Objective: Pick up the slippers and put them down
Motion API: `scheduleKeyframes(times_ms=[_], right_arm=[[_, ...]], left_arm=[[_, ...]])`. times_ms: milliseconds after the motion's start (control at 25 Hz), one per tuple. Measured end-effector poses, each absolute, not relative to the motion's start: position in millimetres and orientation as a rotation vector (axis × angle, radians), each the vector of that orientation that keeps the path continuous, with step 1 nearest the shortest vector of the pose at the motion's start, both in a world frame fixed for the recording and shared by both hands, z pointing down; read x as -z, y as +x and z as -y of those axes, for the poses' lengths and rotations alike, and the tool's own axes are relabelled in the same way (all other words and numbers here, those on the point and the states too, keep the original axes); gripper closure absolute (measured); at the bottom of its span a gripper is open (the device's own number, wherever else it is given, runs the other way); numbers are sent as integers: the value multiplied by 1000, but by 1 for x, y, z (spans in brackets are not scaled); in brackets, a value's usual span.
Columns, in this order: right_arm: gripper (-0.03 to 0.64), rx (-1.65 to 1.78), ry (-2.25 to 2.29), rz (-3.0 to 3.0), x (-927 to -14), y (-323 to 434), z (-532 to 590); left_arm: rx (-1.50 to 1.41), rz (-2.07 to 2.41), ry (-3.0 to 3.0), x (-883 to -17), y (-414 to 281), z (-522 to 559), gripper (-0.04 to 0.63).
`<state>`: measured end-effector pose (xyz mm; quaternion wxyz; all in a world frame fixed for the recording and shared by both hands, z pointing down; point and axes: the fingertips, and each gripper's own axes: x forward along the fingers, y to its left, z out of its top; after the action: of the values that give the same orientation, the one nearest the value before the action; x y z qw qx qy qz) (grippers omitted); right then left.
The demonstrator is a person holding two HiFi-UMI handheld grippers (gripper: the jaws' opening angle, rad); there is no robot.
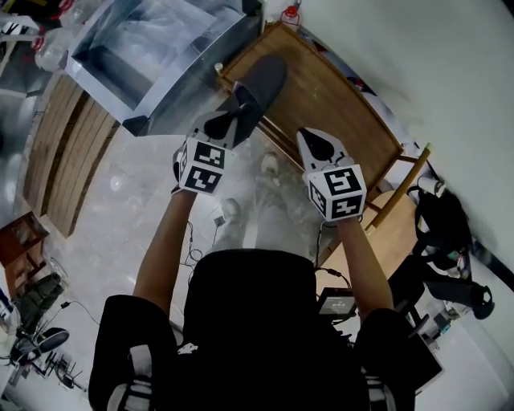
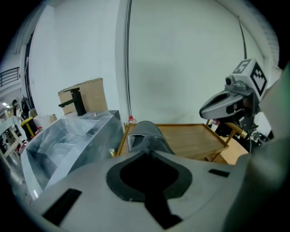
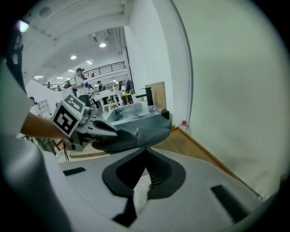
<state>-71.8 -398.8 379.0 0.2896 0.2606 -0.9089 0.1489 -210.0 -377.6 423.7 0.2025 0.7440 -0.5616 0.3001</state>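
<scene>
A dark grey slipper (image 1: pixel 259 87) hangs in the air over the near left end of a wooden tray table (image 1: pixel 337 104). My left gripper (image 1: pixel 233 120) is shut on its heel end, and the toe points away from me. In the left gripper view the slipper (image 2: pixel 147 136) sticks out ahead of the jaws, above the tray (image 2: pixel 195 140). My right gripper (image 1: pixel 309 138) is to the right of it, apart from the slipper, jaws shut with nothing between them. The right gripper view shows the slipper (image 3: pixel 136 133) held level by the left gripper (image 3: pixel 97 129). No second slipper is in view.
A large foil-lined open box (image 1: pixel 152 48) stands left of the tray, close to the slipper. A red-capped bottle (image 1: pixel 291 14) sits at the tray's far corner by the white wall. A black bag (image 1: pixel 442 225) and gear lie on the floor at right.
</scene>
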Motion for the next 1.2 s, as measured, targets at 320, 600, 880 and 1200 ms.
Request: scheduleKeyframes(times_ms=[320,600,880,1200], right_arm=[[618,-310,736,2461,-338,-81,352],[618,-242,792,2495,-305,-92,301],[618,-171,815,2510,-283,-98,254],[618,-145,833,2508,-274,-97,207]], left_arm=[[-785,1647,2123,-376,-225,321,572],[-768,1668,2145,-353,-237,258,572],[-713,1708,2172,-331,-246,211,572],[-685,1751,2182,-315,-253,164,572]])
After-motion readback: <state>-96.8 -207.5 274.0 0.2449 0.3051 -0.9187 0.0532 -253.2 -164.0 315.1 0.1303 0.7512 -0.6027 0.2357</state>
